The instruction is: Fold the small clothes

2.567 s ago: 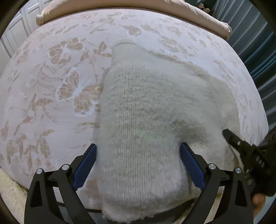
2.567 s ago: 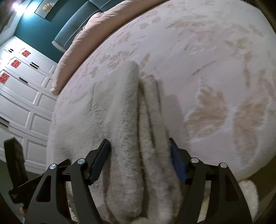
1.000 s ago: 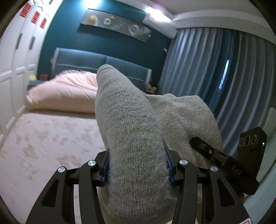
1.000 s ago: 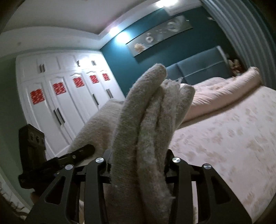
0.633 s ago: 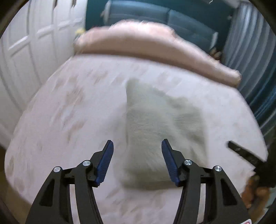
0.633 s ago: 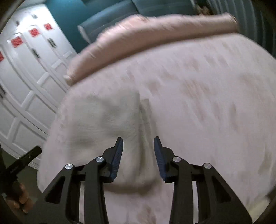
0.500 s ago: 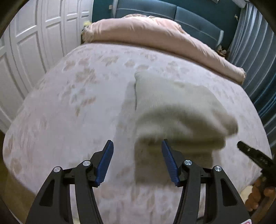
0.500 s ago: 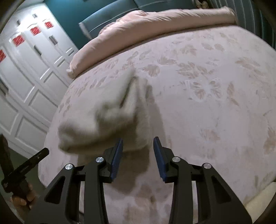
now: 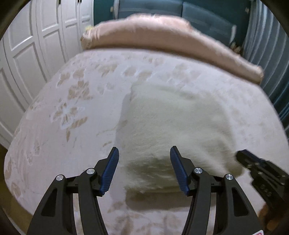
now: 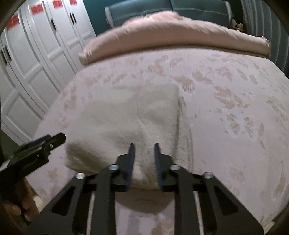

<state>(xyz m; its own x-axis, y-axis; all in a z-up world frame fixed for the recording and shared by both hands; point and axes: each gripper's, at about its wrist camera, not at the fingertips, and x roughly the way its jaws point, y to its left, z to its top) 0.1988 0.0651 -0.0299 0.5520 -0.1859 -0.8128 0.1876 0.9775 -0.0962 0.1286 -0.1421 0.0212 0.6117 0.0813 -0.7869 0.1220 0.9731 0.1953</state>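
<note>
A cream fuzzy knit garment [image 9: 173, 126] lies folded on the bed, near its front edge; it also shows in the right wrist view [image 10: 130, 123]. My left gripper [image 9: 144, 170] is open and empty, just above the garment's near left edge. My right gripper [image 10: 143, 162] is open with a narrow gap, empty, over the garment's near right edge. The right gripper's tip shows at the right of the left wrist view [image 9: 252, 162], and the left gripper's tip shows at the left of the right wrist view [image 10: 45, 142].
The bed has a pale pink butterfly-print cover [image 9: 75, 108]. A rolled pink duvet [image 9: 162, 38] lies across its far end. White wardrobe doors [image 9: 36, 39] stand at the left, a blue headboard [image 10: 162, 7] behind, grey-blue curtains [image 9: 271, 54] at the right.
Both grippers lifted the garment, flipped it forward and let it go. It has settled flat on the bed. Both grippers have come closer to its near edge, and the right one has narrowed.
</note>
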